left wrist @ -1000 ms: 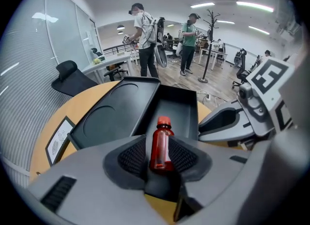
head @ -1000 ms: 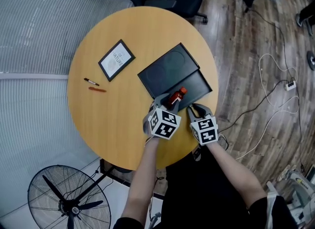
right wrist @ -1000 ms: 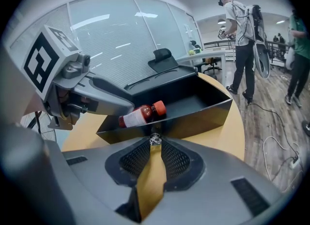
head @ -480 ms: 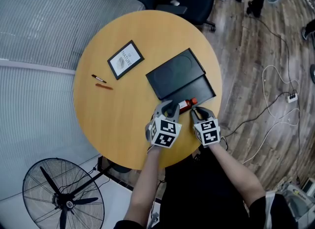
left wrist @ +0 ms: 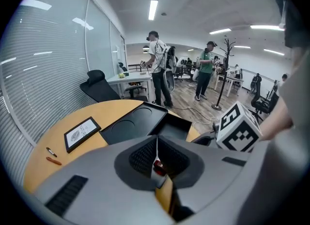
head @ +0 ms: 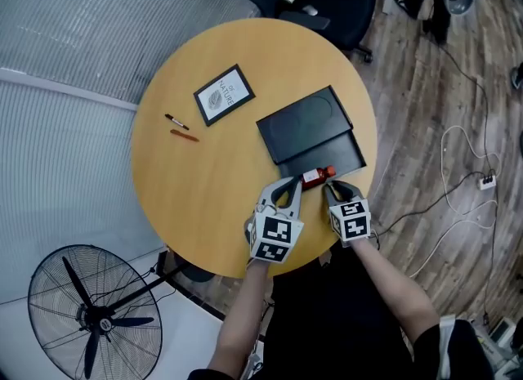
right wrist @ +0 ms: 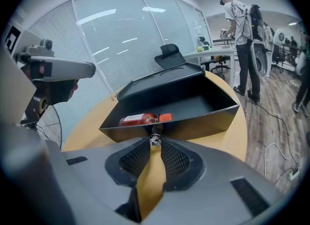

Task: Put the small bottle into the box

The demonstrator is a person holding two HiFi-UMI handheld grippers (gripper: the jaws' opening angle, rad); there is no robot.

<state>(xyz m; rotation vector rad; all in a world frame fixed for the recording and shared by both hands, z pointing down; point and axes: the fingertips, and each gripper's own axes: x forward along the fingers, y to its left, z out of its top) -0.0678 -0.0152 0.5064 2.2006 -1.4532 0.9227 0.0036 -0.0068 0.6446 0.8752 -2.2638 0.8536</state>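
Round wooden table, bearing one black box on its right side towards the near edge, standing open. Its lid is folded back flat on the far-left side of the tray and shows two round recesses. Contents of tray: one small bottle, dark red with a pale label, lying on its side along the near wall, orange-red cap pointing right. Left gripper: jaws fully together with only a thin seam between the pads, gripping nothing identifiable; it sits just near-left of the box's near corner, and a small red spot low in the seam cannot be identified. Right gripper: jaws part-way apart, tips closed on a small shiny fitting at the middle of the box's near wall, directly below the bottle. Other items, on the left half of the table and well apart from the box: one framed card; one black pen; one orange pen just beside it. On the floor near-left of the table: one pedestal fan.
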